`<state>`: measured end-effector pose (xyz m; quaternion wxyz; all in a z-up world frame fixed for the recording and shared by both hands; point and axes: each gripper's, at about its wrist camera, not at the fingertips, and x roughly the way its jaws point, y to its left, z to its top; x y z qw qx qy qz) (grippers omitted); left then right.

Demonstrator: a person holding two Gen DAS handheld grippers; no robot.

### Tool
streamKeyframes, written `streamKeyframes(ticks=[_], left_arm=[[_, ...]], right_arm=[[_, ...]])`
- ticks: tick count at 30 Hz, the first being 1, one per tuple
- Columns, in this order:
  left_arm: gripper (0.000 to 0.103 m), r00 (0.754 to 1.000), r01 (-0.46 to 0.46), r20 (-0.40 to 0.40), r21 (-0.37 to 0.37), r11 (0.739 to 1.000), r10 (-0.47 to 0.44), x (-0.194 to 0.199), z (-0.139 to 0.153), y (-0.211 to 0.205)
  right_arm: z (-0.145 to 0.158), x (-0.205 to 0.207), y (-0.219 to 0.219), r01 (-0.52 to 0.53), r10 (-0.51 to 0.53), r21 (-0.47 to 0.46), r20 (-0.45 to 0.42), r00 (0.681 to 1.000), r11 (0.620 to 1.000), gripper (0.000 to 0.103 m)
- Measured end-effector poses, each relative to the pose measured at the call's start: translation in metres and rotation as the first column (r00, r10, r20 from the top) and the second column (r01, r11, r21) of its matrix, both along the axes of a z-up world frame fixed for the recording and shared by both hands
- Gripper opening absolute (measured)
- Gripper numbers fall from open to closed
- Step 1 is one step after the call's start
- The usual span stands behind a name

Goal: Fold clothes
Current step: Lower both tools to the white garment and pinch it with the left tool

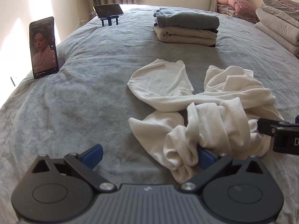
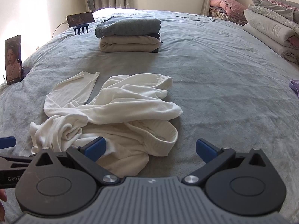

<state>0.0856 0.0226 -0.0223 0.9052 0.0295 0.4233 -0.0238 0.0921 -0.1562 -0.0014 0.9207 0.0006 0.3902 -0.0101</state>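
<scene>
A crumpled white long-sleeved garment [image 1: 214, 100] [image 2: 119, 104] lies on the grey bedsheet [image 1: 84, 102] [image 2: 224, 93], one sleeve spread toward the far left. My left gripper [image 1: 149, 155] is open at the garment's near left edge, and a bunched fold rests against its right blue fingertip [image 1: 205, 157]. My right gripper [image 2: 151, 147] is open too, low over the garment's near hem, with its left fingertip [image 2: 96, 147] over the cloth. Each gripper shows at the edge of the other's view: the right gripper [image 1: 276, 132], the left gripper [image 2: 7, 142].
A stack of folded clothes [image 1: 186, 28] [image 2: 129, 35] sits farther back on the bed. A lit phone [image 1: 44, 46] [image 2: 14, 59] stands at the left edge, another phone on a stand [image 1: 108, 10] [image 2: 80, 18] behind it. Folded bedding [image 1: 276, 24] [image 2: 271, 28] is piled at the right.
</scene>
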Motion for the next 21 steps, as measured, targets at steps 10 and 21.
streamKeyframes(ticks=[10, 21], left_arm=[[0.103, 0.996, 0.056, 0.061, 0.020, 0.998, -0.057, -0.006, -0.012, 0.000], [0.103, 0.991, 0.083, 0.101, 0.012, 0.996, -0.084, -0.014, -0.009, 0.003]], right_arm=[[-0.027, 0.010, -0.010, -0.008, 0.010, 0.052, -0.044, 0.999, 0.999, 0.103], [-0.027, 0.000, -0.015, -0.057, 0.057, 0.055, 0.005, 0.998, 0.997, 0.103]])
